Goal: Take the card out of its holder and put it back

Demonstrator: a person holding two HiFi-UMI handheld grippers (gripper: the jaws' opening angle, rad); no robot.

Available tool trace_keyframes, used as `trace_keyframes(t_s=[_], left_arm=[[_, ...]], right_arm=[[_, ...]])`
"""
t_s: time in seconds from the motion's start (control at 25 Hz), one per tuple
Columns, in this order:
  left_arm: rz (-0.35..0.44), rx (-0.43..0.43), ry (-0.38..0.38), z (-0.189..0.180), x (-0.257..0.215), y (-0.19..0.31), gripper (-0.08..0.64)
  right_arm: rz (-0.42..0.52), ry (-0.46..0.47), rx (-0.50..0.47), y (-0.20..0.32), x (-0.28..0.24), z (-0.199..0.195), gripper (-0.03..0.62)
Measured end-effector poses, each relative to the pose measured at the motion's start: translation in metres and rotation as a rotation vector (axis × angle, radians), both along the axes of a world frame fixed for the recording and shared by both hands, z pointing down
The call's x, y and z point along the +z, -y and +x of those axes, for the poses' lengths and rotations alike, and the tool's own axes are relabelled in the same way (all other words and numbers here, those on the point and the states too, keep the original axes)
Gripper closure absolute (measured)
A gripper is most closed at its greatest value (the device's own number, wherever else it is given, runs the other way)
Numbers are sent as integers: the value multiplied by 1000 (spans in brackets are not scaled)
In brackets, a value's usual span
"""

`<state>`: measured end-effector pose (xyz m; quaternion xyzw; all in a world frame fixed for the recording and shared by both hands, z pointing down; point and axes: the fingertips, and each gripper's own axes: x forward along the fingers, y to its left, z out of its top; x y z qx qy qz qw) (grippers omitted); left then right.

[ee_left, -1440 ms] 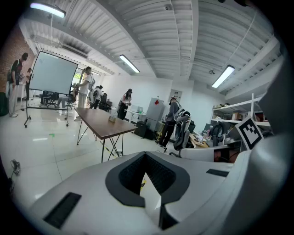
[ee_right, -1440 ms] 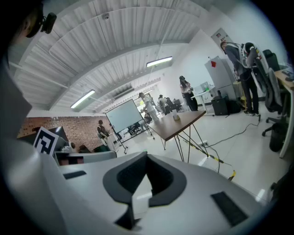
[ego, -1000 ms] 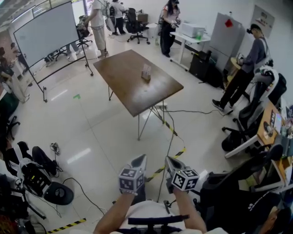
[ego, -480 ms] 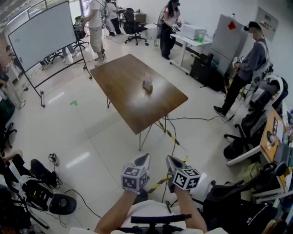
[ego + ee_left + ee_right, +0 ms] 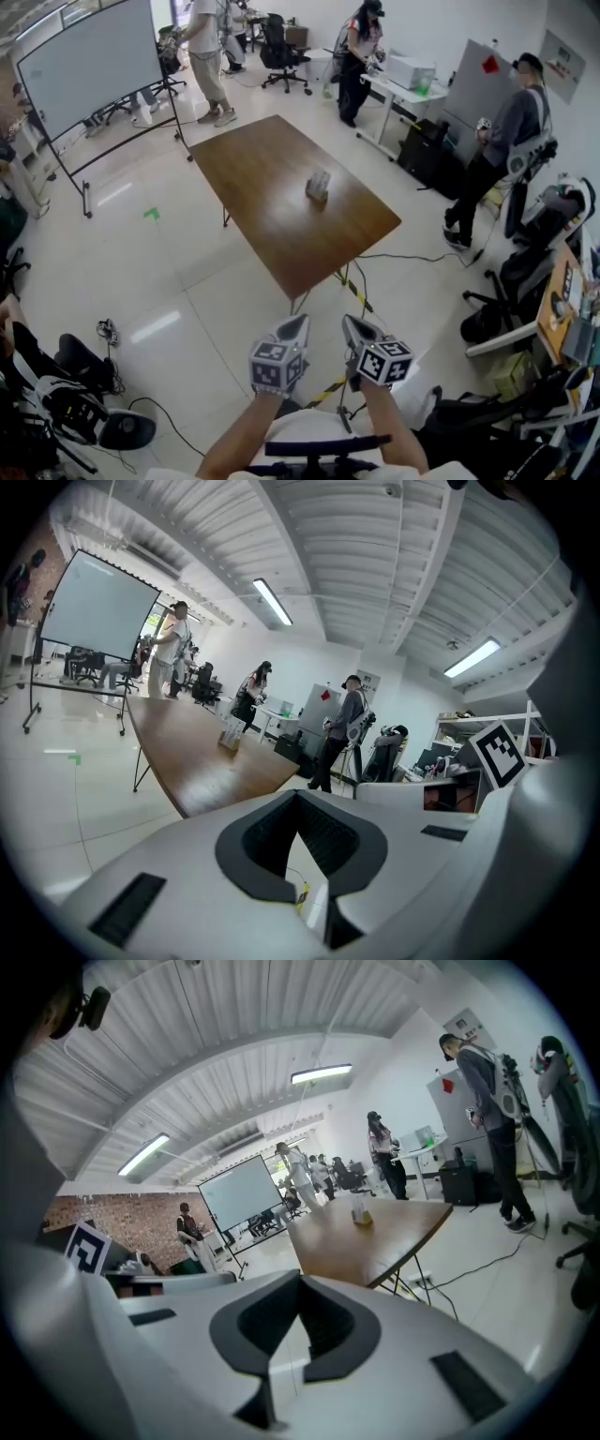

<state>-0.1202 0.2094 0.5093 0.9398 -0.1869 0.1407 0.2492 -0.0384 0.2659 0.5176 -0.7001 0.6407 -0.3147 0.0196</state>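
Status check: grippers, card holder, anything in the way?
Left gripper, right gripper: both shut, empty. Card holder on table, far ahead. Cable and tape on floor by table.

**Left gripper, pale grey moulded plastic** (image 5: 296,325): the shell is tapered to a pointed tip. The jaws are lined with dark grey ribbed pads (image 5: 258,846). A black rectangular inset (image 5: 125,906) is sunk into the shell.

**Right gripper, matching pale grey plastic** (image 5: 348,324): the same dark grey pads and insets are fitted.

**White cubes printed with black square markers**: one (image 5: 272,366) is mounted behind the left gripper's jaws. The other (image 5: 382,362) is mounted behind the right's.

**Clothing**: a white top (image 5: 309,429) is worn. It is crossed by a black bar-shaped fitting (image 5: 314,452), rearward of both grippers.
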Motion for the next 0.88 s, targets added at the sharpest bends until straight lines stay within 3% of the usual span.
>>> trace_keyframes(t_s=[0.4, 0.88], left_arm=[[2, -50, 9, 1, 10, 79, 565], [1, -25, 36, 50, 16, 121, 565]], right_arm=[[6, 10, -17, 70, 10, 6, 586], [12, 44, 16, 112, 17, 57, 586]])
